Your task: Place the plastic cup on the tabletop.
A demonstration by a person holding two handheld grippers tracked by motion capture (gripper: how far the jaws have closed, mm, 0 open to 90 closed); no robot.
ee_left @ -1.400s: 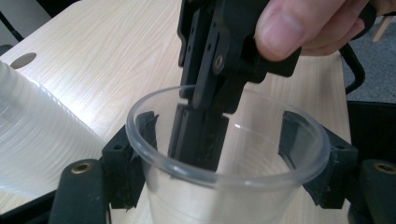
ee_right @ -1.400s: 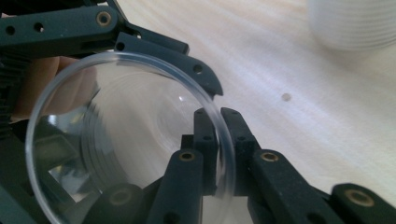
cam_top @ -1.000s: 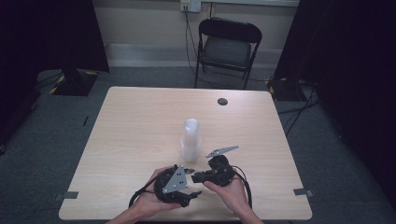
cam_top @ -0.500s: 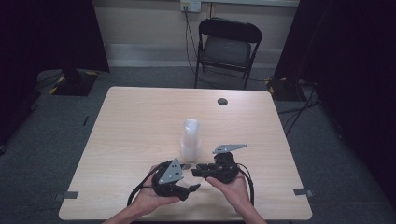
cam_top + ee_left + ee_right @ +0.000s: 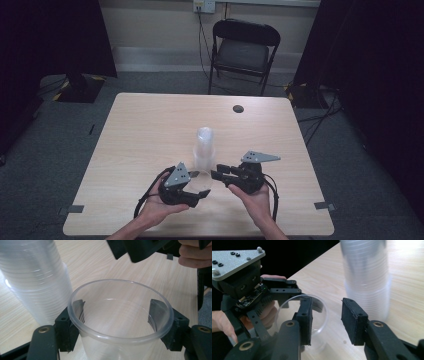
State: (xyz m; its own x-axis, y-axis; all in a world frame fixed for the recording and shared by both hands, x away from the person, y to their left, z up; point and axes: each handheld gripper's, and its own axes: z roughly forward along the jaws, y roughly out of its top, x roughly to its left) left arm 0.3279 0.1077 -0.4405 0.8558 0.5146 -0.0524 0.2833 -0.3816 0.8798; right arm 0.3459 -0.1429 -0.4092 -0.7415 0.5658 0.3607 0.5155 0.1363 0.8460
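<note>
A tall stack of clear plastic cups (image 5: 204, 146) stands upright near the middle of the table (image 5: 140, 130). Just in front of it my left gripper (image 5: 200, 186) is shut on a single clear cup (image 5: 203, 179), one jaw on each side of its wall below the rim. The left gripper view looks into this cup (image 5: 120, 315), with the stack (image 5: 35, 277) close at the left. My right gripper (image 5: 220, 173) is open and points left at the cup. In the right gripper view its left finger (image 5: 305, 317) overlaps the cup (image 5: 285, 312), and the stack (image 5: 367, 277) stands behind.
A small dark round disc (image 5: 238, 108) lies near the table's far edge. A black folding chair (image 5: 243, 52) stands beyond the table. Hands hold both grippers at the near edge, with cables trailing under them.
The two grippers were pressed close together a second ago. The right one has drawn a little to the right, and the cup stays in the left gripper.
</note>
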